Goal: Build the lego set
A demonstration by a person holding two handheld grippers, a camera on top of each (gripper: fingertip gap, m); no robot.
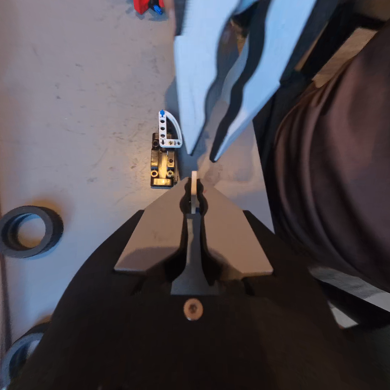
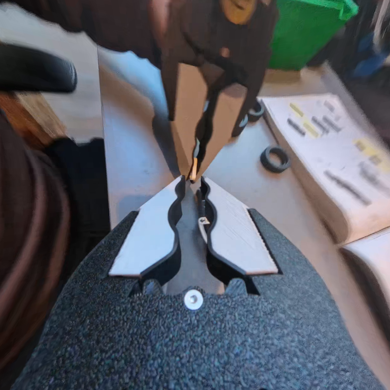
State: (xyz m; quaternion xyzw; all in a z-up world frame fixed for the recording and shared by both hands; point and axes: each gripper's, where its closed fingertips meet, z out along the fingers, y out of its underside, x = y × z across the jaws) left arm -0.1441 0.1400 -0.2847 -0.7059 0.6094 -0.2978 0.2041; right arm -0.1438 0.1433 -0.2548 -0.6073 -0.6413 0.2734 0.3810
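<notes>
Left gripper (image 1: 193, 179) clenched on thin white lego piece (image 1: 194, 185) above surface (image 1: 84, 105). Right gripper (image 2: 193, 179) parted, empty, tips facing it. Partly built black-and-white lego assembly (image 1: 164, 152) lies just beside. Black tyre (image 1: 31, 231) well apart.

Warm light pools on the table (image 1: 84, 105) around a small black assembly (image 1: 163, 166), its gloss catching a yellow glare, while cooler bluish daylight tints the blurred right hand-held gripper (image 1: 201, 157) above. Wide-angle distortion bends the edges. In the right wrist view, motion blur smears the booklet (image 2: 329, 160) and the green bin (image 2: 306, 31); shadows fall soft.
</notes>
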